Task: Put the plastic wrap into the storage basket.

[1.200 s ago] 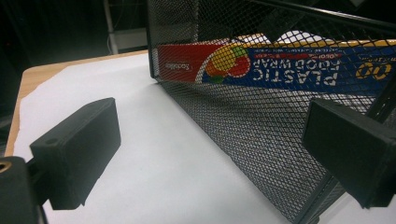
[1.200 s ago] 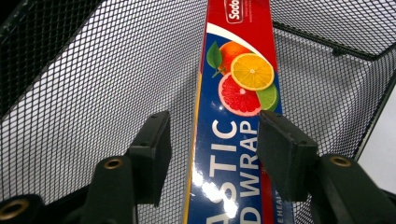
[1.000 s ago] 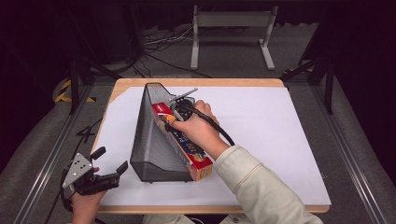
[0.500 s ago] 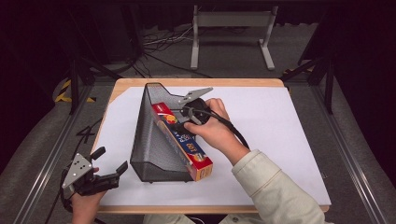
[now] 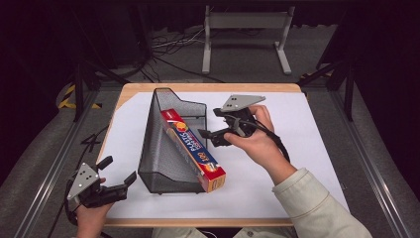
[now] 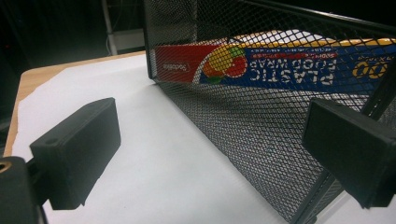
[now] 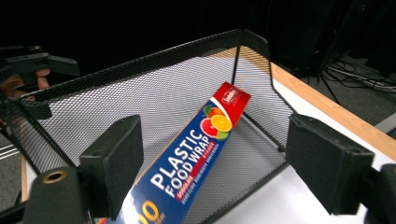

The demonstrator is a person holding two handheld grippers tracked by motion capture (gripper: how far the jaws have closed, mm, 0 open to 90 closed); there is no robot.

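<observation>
A black mesh basket [image 5: 157,157] lies on the white table sheet. A blue and red plastic food wrap box [image 5: 194,148] leans in it, its red end up against the back wall and its orange end out at the open front. My right gripper [image 5: 212,124] hovers just right of the box, clear of it; its jaws have just been opening and hold nothing. From the right gripper view [image 7: 215,163], the box [image 7: 187,163] and basket [image 7: 140,93] lie beyond the open jaws. My left gripper [image 5: 118,170] rests open at the table's near left corner, facing the mesh wall [image 6: 261,135].
The white sheet [image 5: 307,148] covers a wooden table whose edge [image 5: 198,88] shows at the back. Bare sheet lies right of the basket and along its left side. A metal stand and cables sit on the dark floor behind.
My right gripper has let go of the box's upper end, opened, and drawn back to the right and upward. The box stays leaning in the basket. The left gripper has not moved.
</observation>
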